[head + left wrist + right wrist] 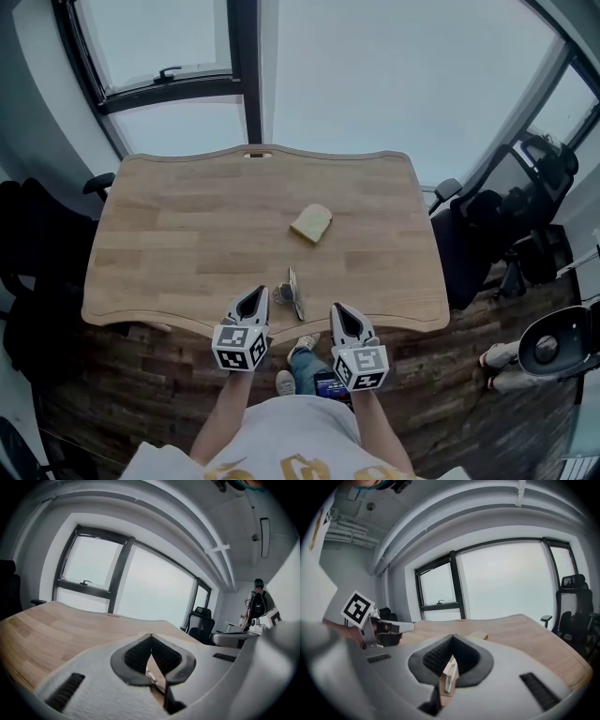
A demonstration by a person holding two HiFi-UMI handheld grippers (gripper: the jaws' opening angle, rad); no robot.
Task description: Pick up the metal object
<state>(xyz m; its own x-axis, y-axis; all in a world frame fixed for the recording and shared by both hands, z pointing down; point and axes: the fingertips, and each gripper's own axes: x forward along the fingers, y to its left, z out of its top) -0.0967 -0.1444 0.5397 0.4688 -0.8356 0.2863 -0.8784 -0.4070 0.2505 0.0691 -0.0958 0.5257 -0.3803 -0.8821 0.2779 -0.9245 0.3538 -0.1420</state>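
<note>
A: How much room is there on the table (169,234)?

B: Plenty. Bare wood runs from its near edge to its far edge and out to both wavy sides. The only other thing on it is a beige wedge (311,224) near the table's middle. Dark office chairs (487,234) stand off the table's left and right sides, and a window (394,75) rises beyond its far edge.

A: And the metal object (293,292)?

B: It lies flat on the table, close to the near edge and about halfway along it. It is well apart from the beige wedge, which sits deeper in on the table.

A: Where are the jaws relative to it?

B: Both grippers reach in over the table's near edge, with their marker cubes hanging off it. The left gripper (253,300) points its tip just beside the object on the table's left half; I cannot tell whether it touches. The right gripper (343,315) is a little farther off on the other side, so the object lies between them.

A: Are the jaws holding anything?

B: No. On each gripper the tips meet, fully closed, with nothing clamped. Only a sliver of the table shows through the gap behind the pads.
</note>
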